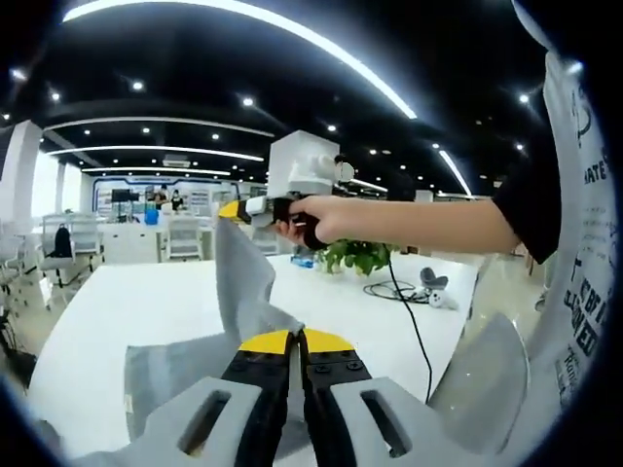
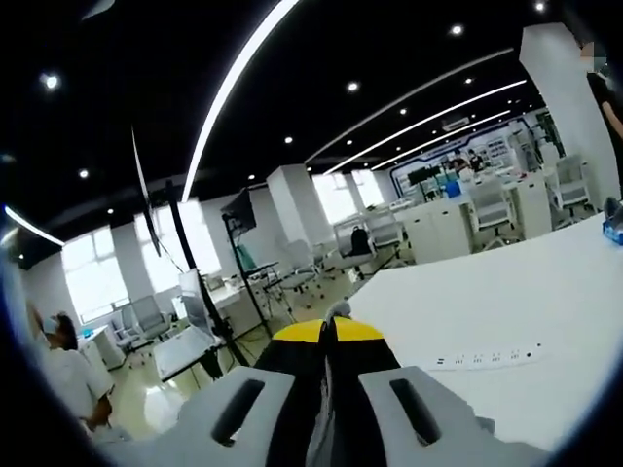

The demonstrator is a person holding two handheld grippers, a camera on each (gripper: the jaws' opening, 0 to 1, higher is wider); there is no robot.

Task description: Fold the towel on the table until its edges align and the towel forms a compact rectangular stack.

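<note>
The grey towel (image 1: 248,282) is lifted off the white table (image 1: 146,302) and held up at two points. My left gripper (image 1: 297,339), with yellow-tipped jaws, is shut on a fold of it near the table's near edge. My right gripper (image 1: 232,209), held in a hand, is shut on an upper corner higher up and farther away, so the cloth hangs down between the two. In the right gripper view, the right gripper (image 2: 327,329) is shut, with a thin strip of towel (image 2: 337,310) poking out past its tips. Part of the towel still lies on the table at lower left.
A potted plant (image 1: 355,256), a coiled black cable (image 1: 394,290) and a small white object (image 1: 435,287) sit at the table's far right. A white power strip (image 2: 487,358) lies on the table (image 2: 545,311). A grey chair back (image 1: 487,379) stands at the right. A tripod stand (image 2: 243,263) is beyond the table.
</note>
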